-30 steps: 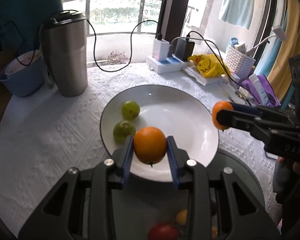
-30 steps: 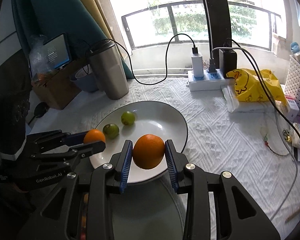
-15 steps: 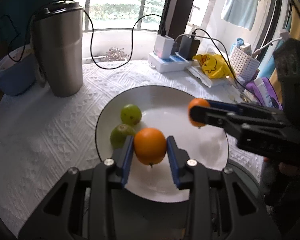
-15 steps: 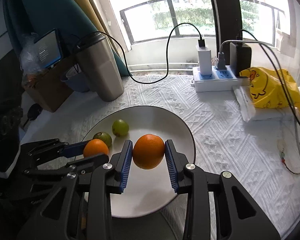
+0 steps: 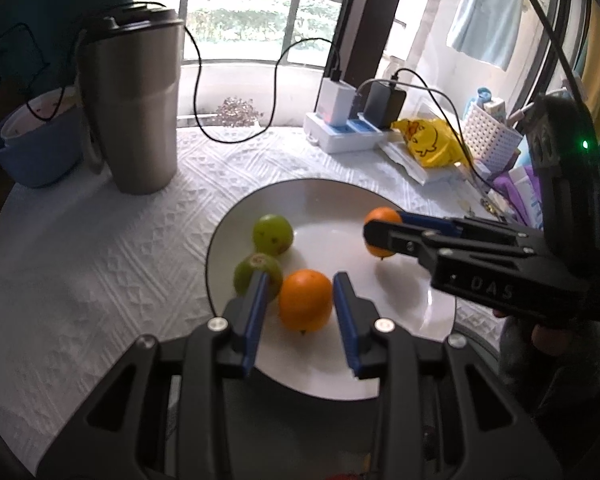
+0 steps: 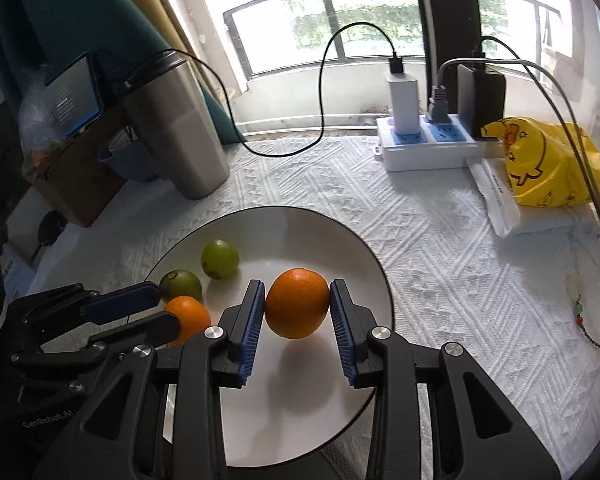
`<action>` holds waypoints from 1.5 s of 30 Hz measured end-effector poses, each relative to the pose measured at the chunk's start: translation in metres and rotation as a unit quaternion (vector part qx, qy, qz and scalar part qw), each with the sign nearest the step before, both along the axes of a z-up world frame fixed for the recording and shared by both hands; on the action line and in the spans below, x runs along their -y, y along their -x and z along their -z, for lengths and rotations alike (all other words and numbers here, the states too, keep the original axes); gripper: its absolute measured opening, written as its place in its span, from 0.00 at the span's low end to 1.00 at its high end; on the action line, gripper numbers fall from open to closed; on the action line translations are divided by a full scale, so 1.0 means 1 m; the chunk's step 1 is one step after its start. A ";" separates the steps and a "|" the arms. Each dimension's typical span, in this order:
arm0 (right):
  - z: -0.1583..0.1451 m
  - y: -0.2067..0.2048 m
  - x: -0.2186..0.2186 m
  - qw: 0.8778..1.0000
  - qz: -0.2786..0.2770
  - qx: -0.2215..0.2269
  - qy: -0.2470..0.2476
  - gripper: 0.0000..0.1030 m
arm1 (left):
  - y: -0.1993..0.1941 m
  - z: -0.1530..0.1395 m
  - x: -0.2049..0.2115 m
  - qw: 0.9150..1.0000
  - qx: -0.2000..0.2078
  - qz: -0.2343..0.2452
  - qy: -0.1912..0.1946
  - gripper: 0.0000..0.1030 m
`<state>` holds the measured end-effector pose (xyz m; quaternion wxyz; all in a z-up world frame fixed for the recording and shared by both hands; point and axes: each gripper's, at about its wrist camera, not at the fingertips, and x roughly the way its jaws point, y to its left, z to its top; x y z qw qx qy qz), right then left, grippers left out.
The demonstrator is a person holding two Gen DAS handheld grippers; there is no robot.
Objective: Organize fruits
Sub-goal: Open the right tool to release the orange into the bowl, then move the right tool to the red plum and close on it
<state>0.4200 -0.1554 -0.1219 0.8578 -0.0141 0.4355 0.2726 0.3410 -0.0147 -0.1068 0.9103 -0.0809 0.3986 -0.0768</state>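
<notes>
We are gripping a round, glossy orange [image 5: 305, 300] in the left tongs [image 5: 300, 308] and another orange [image 6: 297, 302] in the right tongs [image 6: 298, 312], both over the white plate [image 6: 364, 264], beside two green fruits [image 6: 220, 258].

Two oranges [image 5: 305, 300] [image 6: 297, 303] hang over the white plate [image 6: 364, 256]; two green fruits [image 6: 220, 259] lie on its left side.
</notes>
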 end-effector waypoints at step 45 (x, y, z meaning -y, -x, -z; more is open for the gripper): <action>-0.055 0.123 0.008 0.999 0.013 0.050 -0.001 0.43 | 0.122 -0.033 -0.013 0.998 0.050 -0.023 -0.001 0.35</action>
